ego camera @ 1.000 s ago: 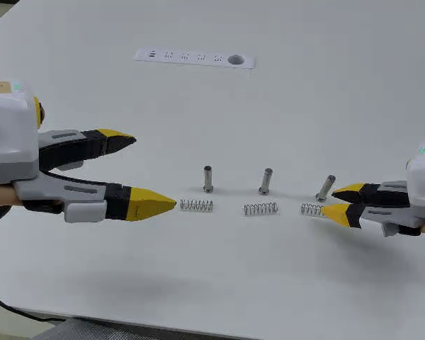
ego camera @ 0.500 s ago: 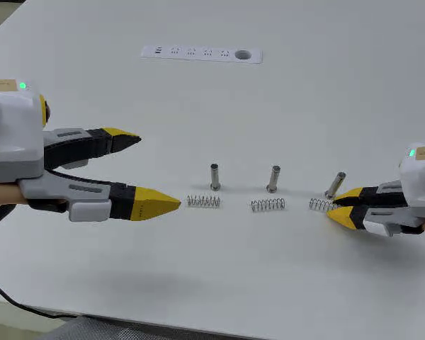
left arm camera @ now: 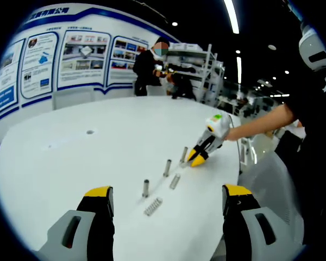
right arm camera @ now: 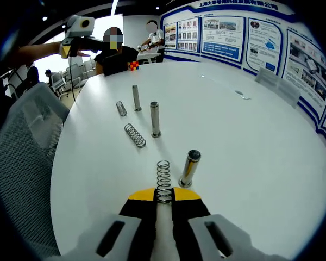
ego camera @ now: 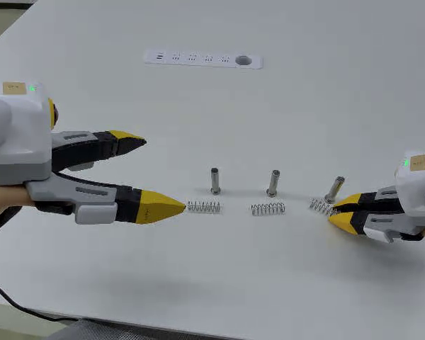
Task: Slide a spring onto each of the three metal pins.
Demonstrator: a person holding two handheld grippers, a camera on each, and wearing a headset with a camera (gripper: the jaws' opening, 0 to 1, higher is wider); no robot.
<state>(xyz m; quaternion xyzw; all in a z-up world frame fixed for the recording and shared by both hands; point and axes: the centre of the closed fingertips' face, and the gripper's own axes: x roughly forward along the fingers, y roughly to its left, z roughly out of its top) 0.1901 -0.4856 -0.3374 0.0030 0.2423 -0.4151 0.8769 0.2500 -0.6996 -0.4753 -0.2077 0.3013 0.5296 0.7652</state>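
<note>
Three short metal pins stand in a row on the white table: left pin [ego camera: 214, 180], middle pin [ego camera: 273, 183], and the right pin [ego camera: 335, 189], which leans. A spring lies in front of each: left spring [ego camera: 203, 207], middle spring [ego camera: 268, 208], right spring [ego camera: 319, 205]. My right gripper [ego camera: 337, 212] is low on the table, shut on the near end of the right spring [right arm camera: 163, 179], beside the leaning pin [right arm camera: 189, 168]. My left gripper [ego camera: 163, 175] hovers open, left of the left spring, holding nothing. Seen from the left gripper [left arm camera: 167, 192], the left pin [left arm camera: 145, 188] and left spring [left arm camera: 152, 206] lie just ahead.
A white power strip [ego camera: 202, 58] lies at the far side of the table [ego camera: 212, 283]. The table's near edge runs along the bottom of the head view. A mesh chair [right arm camera: 27, 141] stands by the table, and people stand beyond it.
My right gripper's jaws have closed from a small gap onto the end of the right spring. The left gripper stays open in much the same place; the head camera shifted slightly.
</note>
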